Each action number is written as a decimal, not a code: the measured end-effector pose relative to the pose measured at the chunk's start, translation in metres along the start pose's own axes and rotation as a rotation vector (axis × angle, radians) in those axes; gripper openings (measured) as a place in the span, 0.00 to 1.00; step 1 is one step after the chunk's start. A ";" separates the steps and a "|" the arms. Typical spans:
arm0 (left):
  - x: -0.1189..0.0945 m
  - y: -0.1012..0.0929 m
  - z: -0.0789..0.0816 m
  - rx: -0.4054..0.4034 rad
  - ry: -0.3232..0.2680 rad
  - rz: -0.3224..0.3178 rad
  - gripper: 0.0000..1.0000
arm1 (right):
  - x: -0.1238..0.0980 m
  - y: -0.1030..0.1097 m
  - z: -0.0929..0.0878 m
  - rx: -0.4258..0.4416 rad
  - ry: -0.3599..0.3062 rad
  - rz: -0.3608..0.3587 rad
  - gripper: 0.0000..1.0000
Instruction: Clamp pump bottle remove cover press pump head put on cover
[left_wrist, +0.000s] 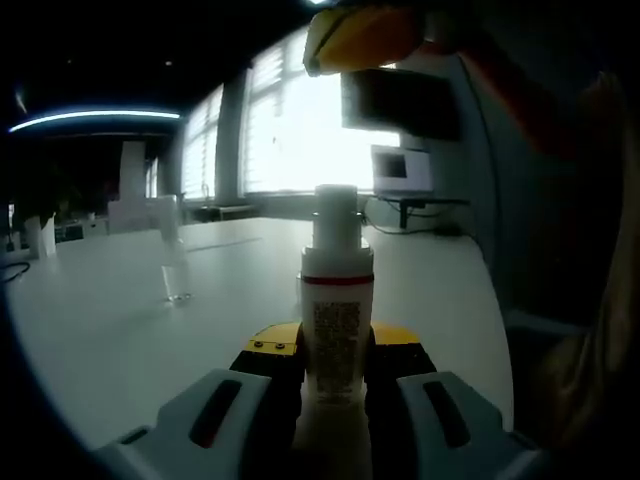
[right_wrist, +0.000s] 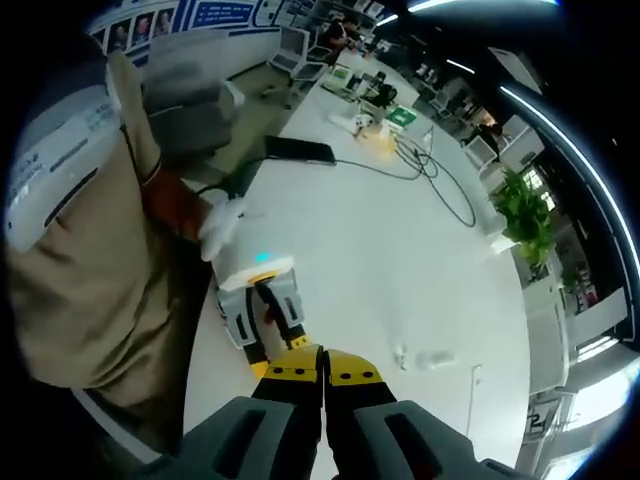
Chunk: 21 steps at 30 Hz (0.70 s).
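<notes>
Pump bottle (left_wrist: 337, 310) stood upright between the left gripper's (left_wrist: 336, 375) jaws on the table (left_wrist: 120, 320); its cover (left_wrist: 174, 250) stood apart, left.

Glossy plastic pump bottle (left_wrist: 337, 320), smooth white table (left_wrist: 120, 320), clear plastic cover (left_wrist: 174, 250)

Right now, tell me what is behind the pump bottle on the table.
Behind the pump bottle, clamped in the left gripper, a clear cover stands upright on the white table, off to its left. The stretch directly behind the bottle is hidden.
</notes>
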<state>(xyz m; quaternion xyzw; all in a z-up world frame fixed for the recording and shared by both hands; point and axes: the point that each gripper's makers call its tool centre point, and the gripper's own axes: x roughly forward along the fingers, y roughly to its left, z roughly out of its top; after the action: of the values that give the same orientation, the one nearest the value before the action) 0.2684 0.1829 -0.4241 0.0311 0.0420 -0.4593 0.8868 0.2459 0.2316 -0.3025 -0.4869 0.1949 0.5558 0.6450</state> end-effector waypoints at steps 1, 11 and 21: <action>0.000 0.000 0.000 -0.001 0.000 -0.001 0.14 | 0.000 0.000 0.000 -0.001 0.002 0.003 0.00; 0.000 -0.001 0.001 -0.002 0.000 -0.003 0.14 | 0.007 0.015 -0.008 -0.072 0.050 0.102 0.00; 0.000 -0.003 0.001 -0.004 0.000 -0.011 0.14 | 0.017 0.016 -0.025 -0.105 0.132 0.137 0.00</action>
<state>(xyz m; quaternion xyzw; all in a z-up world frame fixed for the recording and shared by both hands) 0.2663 0.1810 -0.4236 0.0289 0.0433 -0.4642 0.8842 0.2441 0.2183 -0.3336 -0.5410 0.2404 0.5746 0.5650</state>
